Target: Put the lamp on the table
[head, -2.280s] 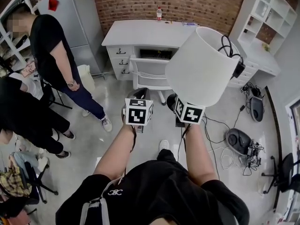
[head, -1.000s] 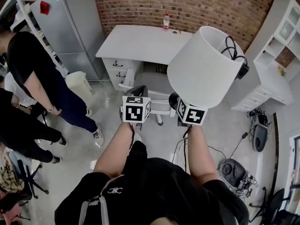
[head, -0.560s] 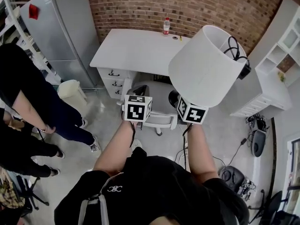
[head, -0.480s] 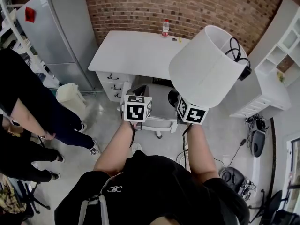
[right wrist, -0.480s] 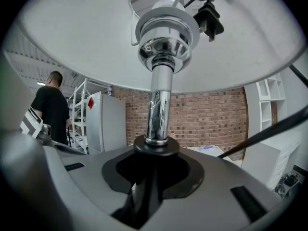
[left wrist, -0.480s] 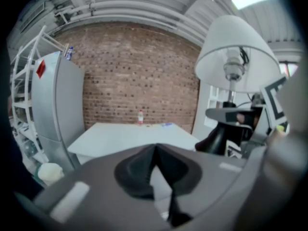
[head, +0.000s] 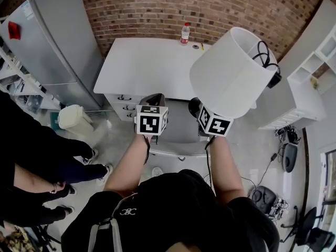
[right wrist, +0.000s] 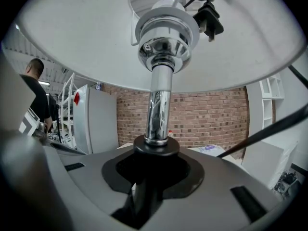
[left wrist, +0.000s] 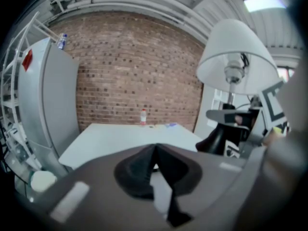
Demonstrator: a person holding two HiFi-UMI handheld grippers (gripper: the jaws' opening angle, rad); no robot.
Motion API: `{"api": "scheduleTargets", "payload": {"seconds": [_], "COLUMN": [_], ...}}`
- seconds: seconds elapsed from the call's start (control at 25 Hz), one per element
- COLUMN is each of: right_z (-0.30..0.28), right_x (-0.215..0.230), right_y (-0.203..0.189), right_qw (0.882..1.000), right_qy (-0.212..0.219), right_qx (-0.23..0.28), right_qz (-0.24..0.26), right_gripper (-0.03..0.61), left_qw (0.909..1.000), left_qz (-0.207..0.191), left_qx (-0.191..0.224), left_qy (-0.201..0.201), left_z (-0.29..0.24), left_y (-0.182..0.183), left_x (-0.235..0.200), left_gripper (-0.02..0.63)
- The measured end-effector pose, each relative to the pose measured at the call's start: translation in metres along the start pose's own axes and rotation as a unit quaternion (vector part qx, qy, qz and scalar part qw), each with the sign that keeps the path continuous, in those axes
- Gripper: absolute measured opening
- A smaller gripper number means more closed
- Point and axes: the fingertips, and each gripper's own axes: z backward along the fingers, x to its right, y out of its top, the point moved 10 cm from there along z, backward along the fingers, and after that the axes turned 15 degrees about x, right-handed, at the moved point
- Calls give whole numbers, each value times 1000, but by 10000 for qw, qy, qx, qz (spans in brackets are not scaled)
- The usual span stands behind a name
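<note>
The lamp (head: 227, 73) has a white shade and a chrome stem (right wrist: 159, 110), and its black cord and plug (head: 269, 62) are coiled into the top of the shade. My right gripper (head: 195, 108) is shut on the dark collar at the foot of the stem (right wrist: 155, 154) and holds the lamp tilted up to the right. My left gripper (head: 156, 100) floats beside it, shut (left wrist: 155, 151) with nothing in it. The white table (head: 149, 67) stands just ahead against the brick wall. From the left gripper view the lamp (left wrist: 235, 61) shows at the right.
A small bottle (head: 185, 33) stands at the table's far edge. A grey chair seat (head: 178, 129) sits under the grippers. A tall fridge (head: 47, 41) and a white bin (head: 71, 117) are on the left, with people's legs (head: 37, 161) nearby. White shelving (head: 325, 51) is at the right.
The table has come closer and now lies just beyond the grippers. The people on the left have slid toward the frame edge. Both grippers keep the same pose, with the lamp still held.
</note>
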Motion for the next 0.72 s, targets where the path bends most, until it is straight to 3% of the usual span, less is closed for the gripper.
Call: {"api": "scheduleTargets", "payload": {"seconds": [0.52, 0.72], "right_z": [-125, -181], "right_x": [41, 59], "right_y": [-49, -78], "right_qw": [9997, 9994], "right_qy": [122, 264], "right_qx": [-172, -206], "right_qz": [152, 113], "right_gripper": [95, 95], "left_qw": [9983, 9946], "left_qz": [162, 541], "left_qx": [-411, -565], "left_qy": [382, 676], "left_z": [-72, -101], "left_y": [-11, -19], "left_x": [-45, -59], "left_gripper": [2, 1]}}
